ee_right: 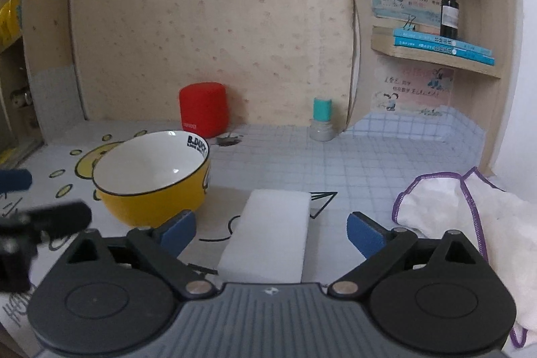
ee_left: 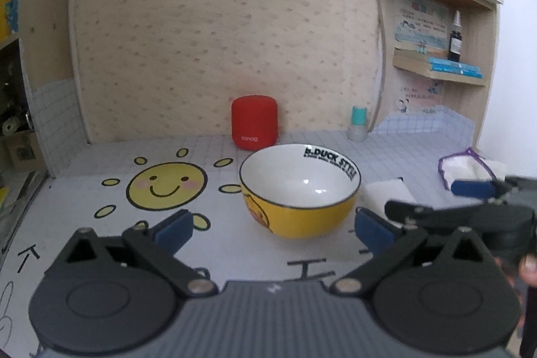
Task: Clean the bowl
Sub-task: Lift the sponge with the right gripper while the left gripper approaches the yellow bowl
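A yellow bowl (ee_left: 300,190) with a white inside and black lettering under the rim stands upright on the desk mat. My left gripper (ee_left: 273,230) is open just short of it, its blue pads (ee_left: 174,228) wider apart than the bowl's base. The bowl (ee_right: 151,176) also shows in the right wrist view, at the left. A white sponge block (ee_right: 272,234) lies flat to the right of the bowl. My right gripper (ee_right: 272,234) straddles it, open, with a gap on each side between pad and sponge. Each gripper shows at the edge of the other's view.
A white cloth with purple edging (ee_right: 453,217) lies crumpled at the right. A red cylindrical speaker (ee_left: 254,123) and a small teal-capped bottle (ee_left: 357,123) stand by the back wall. Shelves with books and a dark bottle (ee_right: 449,12) hang at the right. The mat (ee_left: 161,187) shows a sun face.
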The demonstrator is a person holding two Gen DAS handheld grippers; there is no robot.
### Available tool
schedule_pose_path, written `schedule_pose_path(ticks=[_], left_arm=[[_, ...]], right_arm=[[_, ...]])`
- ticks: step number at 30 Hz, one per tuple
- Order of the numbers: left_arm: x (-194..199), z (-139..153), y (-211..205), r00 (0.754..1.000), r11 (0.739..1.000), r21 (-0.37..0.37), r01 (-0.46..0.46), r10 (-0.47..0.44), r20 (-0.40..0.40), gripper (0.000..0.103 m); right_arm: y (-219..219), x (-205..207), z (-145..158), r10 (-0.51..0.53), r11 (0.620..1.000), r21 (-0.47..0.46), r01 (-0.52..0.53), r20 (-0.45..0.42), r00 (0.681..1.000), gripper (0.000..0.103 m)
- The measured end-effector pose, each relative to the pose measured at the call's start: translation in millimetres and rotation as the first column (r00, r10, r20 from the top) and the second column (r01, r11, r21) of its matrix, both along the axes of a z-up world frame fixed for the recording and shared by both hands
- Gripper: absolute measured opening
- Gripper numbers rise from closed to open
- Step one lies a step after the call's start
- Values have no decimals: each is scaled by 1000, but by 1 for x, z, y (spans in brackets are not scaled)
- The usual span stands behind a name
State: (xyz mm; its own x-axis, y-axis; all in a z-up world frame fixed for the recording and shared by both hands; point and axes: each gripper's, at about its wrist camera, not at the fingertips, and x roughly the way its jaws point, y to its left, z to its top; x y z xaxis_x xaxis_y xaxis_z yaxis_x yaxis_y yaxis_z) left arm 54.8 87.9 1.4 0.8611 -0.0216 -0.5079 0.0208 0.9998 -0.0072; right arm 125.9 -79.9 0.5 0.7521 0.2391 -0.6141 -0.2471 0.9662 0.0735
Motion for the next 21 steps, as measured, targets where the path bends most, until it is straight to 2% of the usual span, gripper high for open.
schedule_pose_path(ticks=[2, 4, 9, 11, 16, 20, 21], left_arm=[[4, 1, 0, 1000, 1000, 2, 1, -1, 5, 103], [10, 1, 0, 1000, 1000, 4, 2, -2, 4, 103], [22, 1, 2, 1000, 1000, 15, -17, 16, 9, 103], [28, 0, 5, 1000, 1000, 3, -24, 24, 2, 103], [46, -5, 13, 999, 999, -20, -36, 36, -30, 103], [56, -11, 17, 998, 999, -13, -39, 39, -50, 103], [60, -13, 18, 998, 999, -13, -39, 39, -57, 103]], right_arm=[[0, 2, -2, 6, 1000, 12, -6, -15, 1000, 87], [1, 5, -6, 13, 1000, 9, -13, -29, 999, 84], [1, 10, -13, 0, 1000, -4, 0, -47, 999, 81], [1, 12, -15, 5, 1000, 0, -5, -55, 998, 77], [4, 19, -21, 22, 1000, -2, -22, -72, 997, 76], [8, 23, -27, 35, 999, -12, -36, -85, 996, 63], [9, 23, -28, 34, 999, -16, -36, -84, 996, 63]])
